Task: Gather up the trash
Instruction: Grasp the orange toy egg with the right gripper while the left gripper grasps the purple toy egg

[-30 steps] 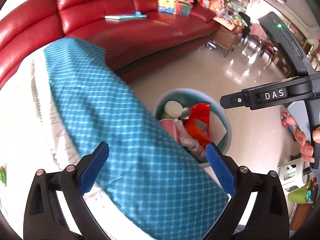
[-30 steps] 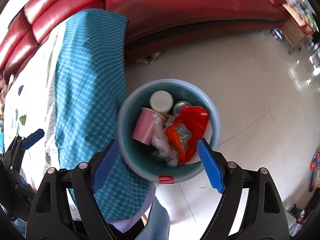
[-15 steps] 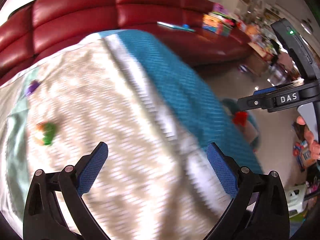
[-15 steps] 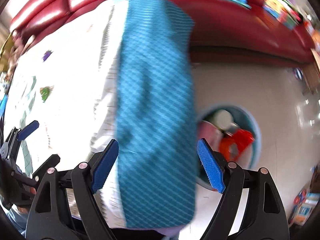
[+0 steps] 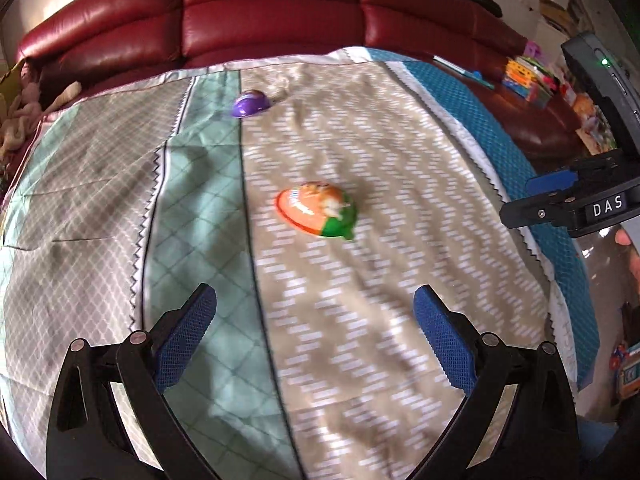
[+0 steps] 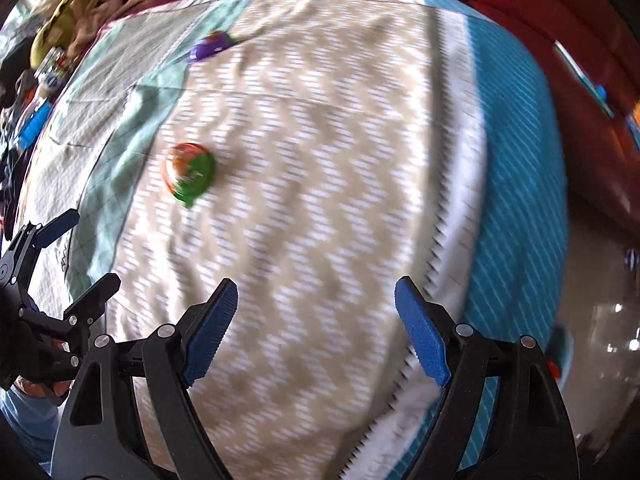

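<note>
An orange and green food tub lies tipped on the patterned cloth, a short way beyond my left gripper, which is open and empty. Farther back sits a purple tub beside a crumpled white scrap. From the right wrist, the orange and green tub is up and left of my right gripper, also open with nothing between its fingers. The purple tub lies near the far edge. The trash bin only peeks out at the right edge.
A red leather sofa curves behind the table. Books and toys lie on its right seat. The cloth's blue border hangs over the table edge, with shiny floor beyond. Clutter sits at the far left.
Both grippers swung left, away from the blue bin and over the table. The bin has slid out of the left view and to the right edge of the right view; the tubs have come into view.
</note>
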Demonstrator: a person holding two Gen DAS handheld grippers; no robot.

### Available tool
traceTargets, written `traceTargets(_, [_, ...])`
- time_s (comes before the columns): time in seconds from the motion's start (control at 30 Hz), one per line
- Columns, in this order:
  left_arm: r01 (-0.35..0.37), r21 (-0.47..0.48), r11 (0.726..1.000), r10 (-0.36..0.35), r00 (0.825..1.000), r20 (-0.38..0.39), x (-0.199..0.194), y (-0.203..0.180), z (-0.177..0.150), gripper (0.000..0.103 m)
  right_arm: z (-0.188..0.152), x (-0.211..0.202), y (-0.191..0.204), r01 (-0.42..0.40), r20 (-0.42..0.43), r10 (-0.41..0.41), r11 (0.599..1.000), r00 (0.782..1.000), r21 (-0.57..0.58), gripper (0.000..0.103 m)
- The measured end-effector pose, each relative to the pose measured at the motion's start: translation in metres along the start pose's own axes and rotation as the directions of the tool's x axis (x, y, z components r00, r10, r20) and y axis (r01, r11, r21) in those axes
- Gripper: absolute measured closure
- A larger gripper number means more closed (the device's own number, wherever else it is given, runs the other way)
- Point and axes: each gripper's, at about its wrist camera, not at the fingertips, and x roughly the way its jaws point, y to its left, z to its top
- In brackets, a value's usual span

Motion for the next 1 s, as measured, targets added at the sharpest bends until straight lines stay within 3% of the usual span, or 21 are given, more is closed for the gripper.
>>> traceTargets(0.17, [-0.027, -0.022, 0.999, 0.026, 1.0, -0.017, 0.006, 0.045, -0.003, 0.004, 0.039, 0.018, 0.048, -0.037, 0.018, 0.039, 0.993, 0.999, -0.109, 0.026])
traceTargets(0.37, [-0.003, -0.061, 0.998, 0.001, 0.999, -0.033, 0.015, 0.086, -0.007, 0.004, 0.072, 0.048, 0.096, -0.077, -0.011, 0.076, 0.973, 0.997, -0.218, 0.026])
traceTargets(0.47, [0.021, -0.082, 0.996, -0.023, 0.999, -0.032, 0.018, 0.098, -0.007, 0.004, 0.08, 0.068, 0.111, -0.076, -0.037, 0.069, 0.966, 0.997, -0.248, 0.037])
traceTargets(0.53, [0.029, -0.089, 0.996, -0.032, 0.999, -0.03, 0.02, 0.103, -0.006, 0.004, 0.081, 0.077, 0.115, -0.082, -0.055, 0.07, 0.963, 0.996, -0.257, 0.049])
traceTargets(0.7, [0.039, -0.086, 0.996, -0.043, 0.998, -0.037, 0.03, 0.107, 0.001, 0.004, 0.081, 0.085, 0.122, -0.037, -0.044, 0.025, 0.958, 0.999, -0.284, 0.058])
traceTargets(1.0, [0.064, -0.029, 0.998, -0.064, 0.998, -0.016, 0.06, 0.099, 0.059, 0.004, 0.138, 0.077, 0.07, -0.012, -0.019, 0.009, 0.988, 1.0, -0.152, 0.058])
